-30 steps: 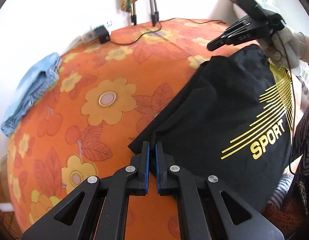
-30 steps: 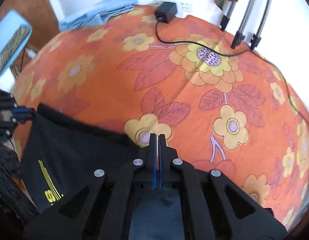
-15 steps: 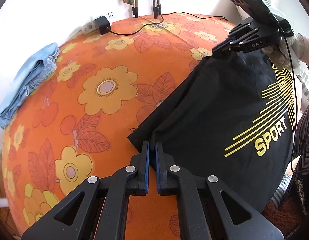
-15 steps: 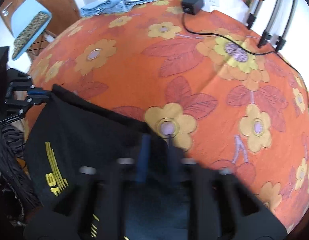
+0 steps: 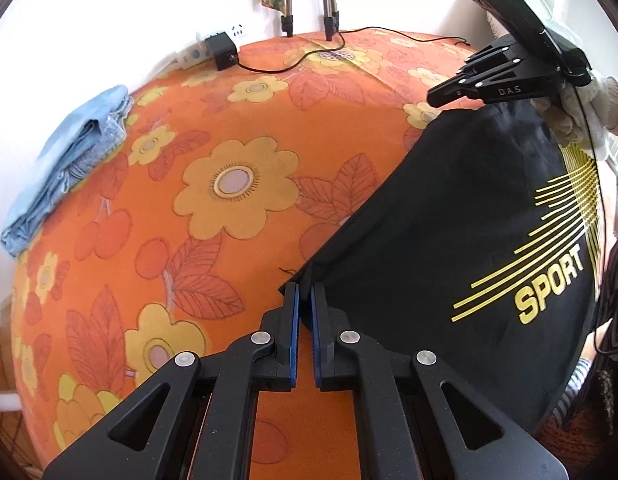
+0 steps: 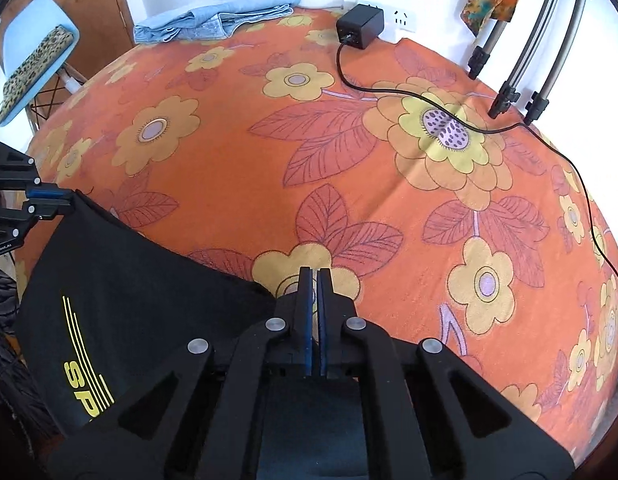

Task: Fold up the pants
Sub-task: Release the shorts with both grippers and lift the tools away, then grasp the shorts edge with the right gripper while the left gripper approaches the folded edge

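Black pants (image 5: 469,220) with a yellow SPORT print hang stretched between my two grippers above the orange flowered bed (image 5: 229,184). My left gripper (image 5: 304,292) is shut on one corner of the top edge, with cloth pinched between the blue pads. The right gripper (image 5: 433,98), held by a gloved hand (image 5: 577,116), grips the far corner. In the right wrist view the right gripper (image 6: 315,276) has its jaws closing tight, and the pants (image 6: 129,300) run under it. The left gripper (image 6: 65,202) holds the other corner at the left edge.
Folded light-blue clothes (image 5: 69,160) lie at the bed's far left edge. A black power adapter (image 6: 361,26) and its cable (image 6: 429,98) cross the back of the bed. Tripod legs (image 6: 509,72) stand at the back right. A pale blue chair (image 6: 33,64) stands beside the bed.
The pants' top edge has been drawn straighter and tauter between the grippers. The right gripper shifted and rolled a little, blurring its view half a second ago. Both grips hold.
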Available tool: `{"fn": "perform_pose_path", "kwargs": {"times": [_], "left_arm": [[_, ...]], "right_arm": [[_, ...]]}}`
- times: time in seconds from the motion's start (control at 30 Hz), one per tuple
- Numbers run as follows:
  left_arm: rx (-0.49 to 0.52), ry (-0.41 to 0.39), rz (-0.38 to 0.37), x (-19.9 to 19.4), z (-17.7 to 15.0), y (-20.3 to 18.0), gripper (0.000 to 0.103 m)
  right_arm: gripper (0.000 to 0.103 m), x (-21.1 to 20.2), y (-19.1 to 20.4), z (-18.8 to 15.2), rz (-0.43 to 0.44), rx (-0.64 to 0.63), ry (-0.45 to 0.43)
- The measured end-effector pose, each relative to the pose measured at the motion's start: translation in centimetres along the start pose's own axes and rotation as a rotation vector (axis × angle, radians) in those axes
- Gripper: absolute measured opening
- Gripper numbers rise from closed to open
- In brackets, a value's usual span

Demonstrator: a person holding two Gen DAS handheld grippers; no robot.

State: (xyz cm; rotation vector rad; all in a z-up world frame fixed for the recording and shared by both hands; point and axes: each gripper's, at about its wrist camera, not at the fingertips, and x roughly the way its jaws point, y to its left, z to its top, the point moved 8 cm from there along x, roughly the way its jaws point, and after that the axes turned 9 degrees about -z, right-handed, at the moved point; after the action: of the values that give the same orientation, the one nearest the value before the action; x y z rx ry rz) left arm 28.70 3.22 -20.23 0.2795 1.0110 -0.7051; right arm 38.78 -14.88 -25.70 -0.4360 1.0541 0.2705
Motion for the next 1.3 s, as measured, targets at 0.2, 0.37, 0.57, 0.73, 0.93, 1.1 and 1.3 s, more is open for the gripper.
{"fn": "perform_pose_path", "kwargs": {"times": [0.2, 0.37, 0.57, 0.73, 0.93, 1.1, 1.3], "left_arm": [[-0.048, -0.012, 0.038, -0.5, 0.4, 1.7, 0.013], [-0.138, -0.048, 0.063, -1.9, 0.5, 4.1, 0.019], [-0.153, -0.112, 0.063, -4.4, 0.7, 4.1, 0.019], [-0.169, -0.146, 0.027, -5.8, 0.9, 3.5, 0.019], [-0.233, -0.160, -0.024, -6.5, 0.9, 3.8, 0.032], [-0.314, -0.139, -0.060, -6.1, -0.1, 4.4, 0.032], [-0.311, -0.099, -0.061, -6.0, -1.1, 3.4, 0.032]], "right_arm": [[0.010, -2.9, -0.8, 0.0, -0.035, 0.046, -0.041], [0.028, -8.6, -0.8, -0.5, -0.013, 0.100, -0.126], [0.046, -16.3, 1.7, -1.8, 0.010, 0.098, -0.244], [0.063, -20.8, 4.6, -3.4, -0.027, 0.058, -0.307], [0.069, -21.7, 10.1, -7.1, 0.003, 0.002, -0.307], [0.069, -19.3, 15.6, -9.8, 0.052, -0.071, -0.251], [0.069, -15.5, 23.7, -12.1, 0.068, -0.298, -0.193]]}}
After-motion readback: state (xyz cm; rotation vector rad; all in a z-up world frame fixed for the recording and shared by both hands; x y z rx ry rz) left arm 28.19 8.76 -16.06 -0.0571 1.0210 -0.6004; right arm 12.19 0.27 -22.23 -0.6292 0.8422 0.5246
